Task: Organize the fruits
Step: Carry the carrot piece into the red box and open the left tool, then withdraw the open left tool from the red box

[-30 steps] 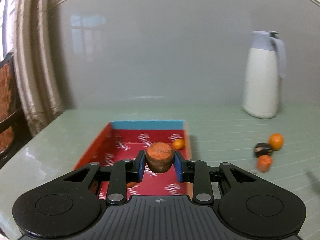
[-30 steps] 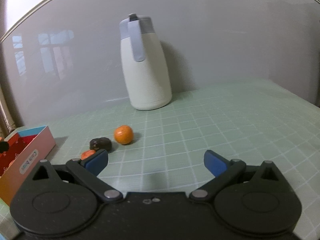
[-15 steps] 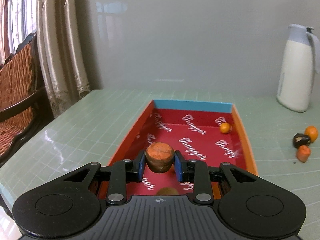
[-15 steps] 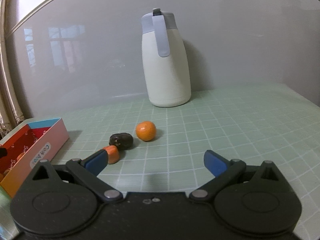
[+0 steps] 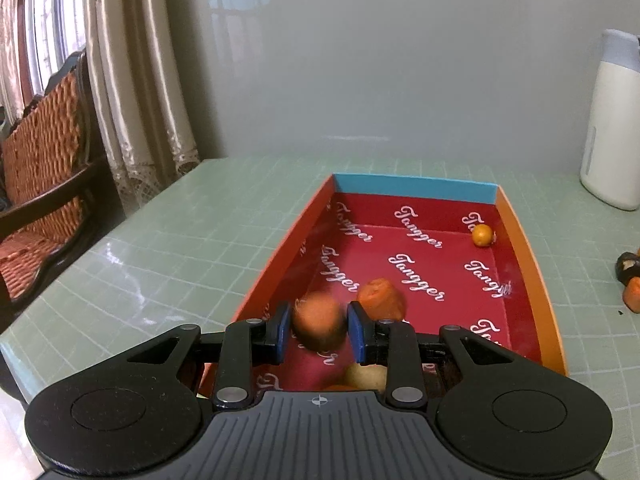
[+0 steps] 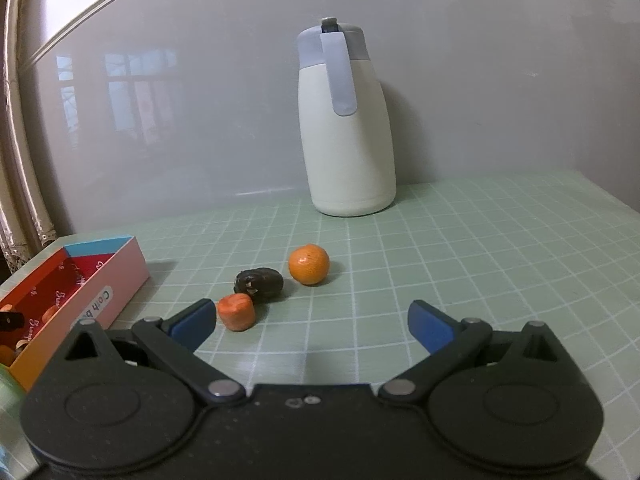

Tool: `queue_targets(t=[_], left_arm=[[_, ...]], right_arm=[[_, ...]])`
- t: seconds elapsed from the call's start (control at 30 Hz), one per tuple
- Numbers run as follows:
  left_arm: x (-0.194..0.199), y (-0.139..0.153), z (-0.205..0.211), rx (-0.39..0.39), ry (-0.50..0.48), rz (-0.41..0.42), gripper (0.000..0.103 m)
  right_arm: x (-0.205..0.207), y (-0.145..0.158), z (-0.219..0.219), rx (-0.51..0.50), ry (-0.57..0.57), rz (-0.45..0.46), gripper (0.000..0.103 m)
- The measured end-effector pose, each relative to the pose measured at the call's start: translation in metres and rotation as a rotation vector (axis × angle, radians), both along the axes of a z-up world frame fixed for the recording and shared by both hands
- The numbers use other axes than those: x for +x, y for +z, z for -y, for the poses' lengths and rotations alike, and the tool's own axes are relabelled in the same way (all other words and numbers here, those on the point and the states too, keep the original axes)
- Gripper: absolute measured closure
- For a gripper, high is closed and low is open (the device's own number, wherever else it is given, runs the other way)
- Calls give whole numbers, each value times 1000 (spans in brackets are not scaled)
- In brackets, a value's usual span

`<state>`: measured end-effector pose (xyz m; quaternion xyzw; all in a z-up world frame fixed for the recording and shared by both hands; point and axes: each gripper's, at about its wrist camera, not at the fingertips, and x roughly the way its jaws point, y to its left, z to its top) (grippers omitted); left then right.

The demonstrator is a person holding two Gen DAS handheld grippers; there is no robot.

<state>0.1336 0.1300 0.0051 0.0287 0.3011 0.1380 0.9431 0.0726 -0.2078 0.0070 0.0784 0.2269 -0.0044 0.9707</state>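
My left gripper [image 5: 319, 330] is shut on a round brown-orange fruit [image 5: 319, 326], which looks blurred, low over the near end of the red box [image 5: 520, 248]. Inside the box lie an orange lump [image 5: 382, 298], a small orange [image 5: 482, 235] at the far right corner and a tan fruit [image 5: 366, 376] under the fingers. My right gripper [image 6: 312, 316] is open above the table with nothing between its fingers. Just ahead of it sit an orange [image 6: 309, 264], a dark fruit [image 6: 259, 280] and an orange-red piece [image 6: 237, 312] beside the left fingertip.
A white jug with a grey lid [image 6: 346, 132] stands by the back wall. The box [image 6: 100, 280] lies left of the loose fruits. A wicker chair [image 5: 40, 168] and curtains [image 5: 132, 80] are past the table's left edge. The green gridded mat [image 6: 480, 260] covers the table.
The left gripper swung left and dipped over the box, still holding its fruit, which now sits slightly lower and blurred. The right gripper shifted until the loose fruits lie closer ahead; it stayed open.
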Motion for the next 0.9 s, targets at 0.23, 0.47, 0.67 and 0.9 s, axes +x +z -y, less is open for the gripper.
queue_targets(t=[0.23,0.47,0.67,0.9], left_arm=[[-2,8,1,-1,10,13,72],[-9,22,5,-26,-2,44,72],[-23,41,23,-38,-38,90,34],[-34,53,55,-38,-118,118,31]], right_arm=[[-1,1,0,1,-2,3,0],[-1,2,2,7,-7,6,0],[-2,2,3,5,-5,8,0],[-5,2,12,11,-24,7,0]])
